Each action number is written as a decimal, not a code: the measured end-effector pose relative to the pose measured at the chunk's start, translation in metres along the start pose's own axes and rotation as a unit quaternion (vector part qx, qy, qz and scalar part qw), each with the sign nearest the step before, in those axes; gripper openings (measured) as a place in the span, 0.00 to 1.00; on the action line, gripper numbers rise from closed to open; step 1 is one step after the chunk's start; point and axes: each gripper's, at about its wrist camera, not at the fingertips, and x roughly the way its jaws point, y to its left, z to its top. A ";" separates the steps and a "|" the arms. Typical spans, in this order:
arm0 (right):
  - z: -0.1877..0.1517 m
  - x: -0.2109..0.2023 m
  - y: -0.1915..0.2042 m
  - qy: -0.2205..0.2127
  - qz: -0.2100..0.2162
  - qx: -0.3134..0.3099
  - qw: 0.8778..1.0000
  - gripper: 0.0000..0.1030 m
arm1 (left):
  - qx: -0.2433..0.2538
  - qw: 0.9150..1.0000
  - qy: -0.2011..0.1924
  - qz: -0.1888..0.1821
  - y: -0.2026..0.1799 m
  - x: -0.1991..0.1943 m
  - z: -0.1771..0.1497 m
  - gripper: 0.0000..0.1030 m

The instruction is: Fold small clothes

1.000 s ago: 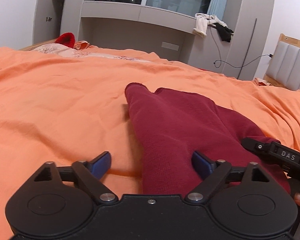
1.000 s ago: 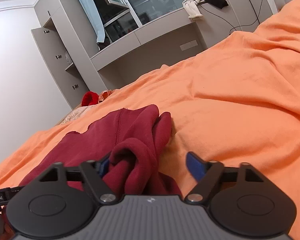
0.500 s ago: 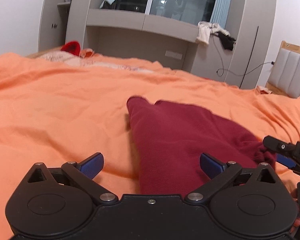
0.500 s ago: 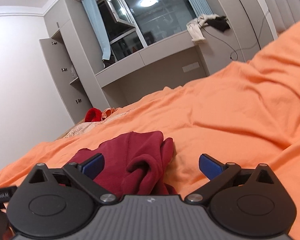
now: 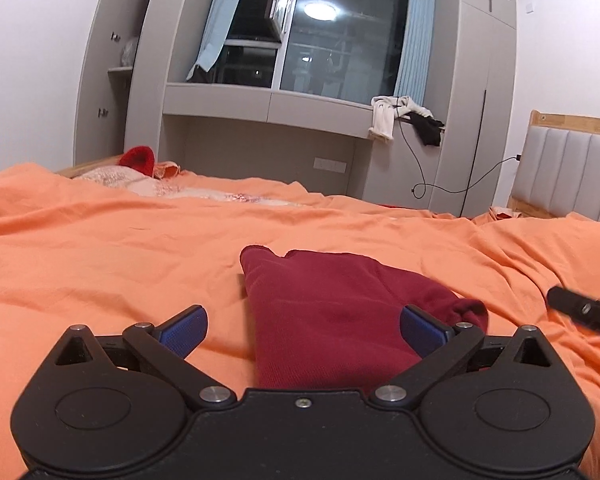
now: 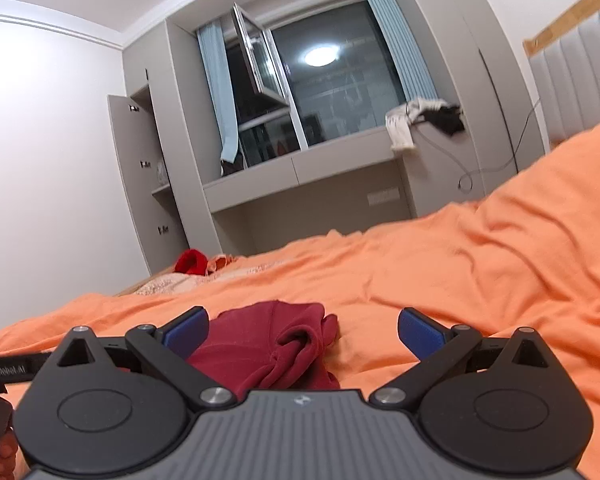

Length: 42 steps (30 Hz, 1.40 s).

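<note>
A dark red garment [image 5: 324,304] lies folded on the orange bedspread [image 5: 100,248], straight ahead in the left wrist view. My left gripper [image 5: 302,328] is open and empty, held just above and behind it. In the right wrist view the same garment [image 6: 276,340] shows its bunched end between the open fingers. My right gripper [image 6: 302,326] is open and empty, lifted off the cloth. The tip of the right gripper [image 5: 584,312] shows at the right edge of the left wrist view.
A bright red item [image 5: 138,160] and a pale patterned cloth [image 5: 148,186] lie at the bed's far edge. A grey window cabinet [image 5: 268,104] with draped clothes [image 5: 384,116] stands behind. A padded headboard [image 5: 568,176] is at the right.
Both grippers have lifted and drawn back from the garment, tilting up toward the window. The right gripper was around the bunched cloth a second ago and now stands open and clear of it.
</note>
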 end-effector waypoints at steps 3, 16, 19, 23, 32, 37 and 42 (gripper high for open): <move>-0.003 -0.021 0.002 -0.011 0.001 -0.011 1.000 1.00 | 0.022 1.000 -0.012 0.005 -0.010 -0.020 -0.013 0.99; -0.036 -0.104 0.030 -0.027 0.005 -0.098 0.995 1.00 | 0.028 0.999 -0.024 0.028 -0.026 -0.092 -0.071 0.99; -0.044 -0.119 0.034 -0.024 0.005 -0.108 0.994 1.00 | 0.027 0.999 -0.024 0.031 -0.028 -0.109 -0.084 0.99; -0.059 -0.132 0.031 -0.010 -0.001 -0.118 0.993 1.00 | 0.033 0.998 -0.030 0.035 -0.033 -0.127 -0.097 0.99; -0.073 -0.144 0.023 0.008 -0.025 -0.118 0.993 1.00 | 0.043 0.998 -0.016 0.036 -0.036 -0.139 -0.112 0.99; -0.074 -0.144 0.018 0.013 -0.030 -0.111 0.993 1.00 | 0.050 0.998 -0.014 0.040 -0.038 -0.140 -0.114 0.99; -0.075 -0.143 0.019 0.014 -0.028 -0.115 0.993 1.00 | 0.051 0.998 -0.012 0.042 -0.039 -0.138 -0.112 0.99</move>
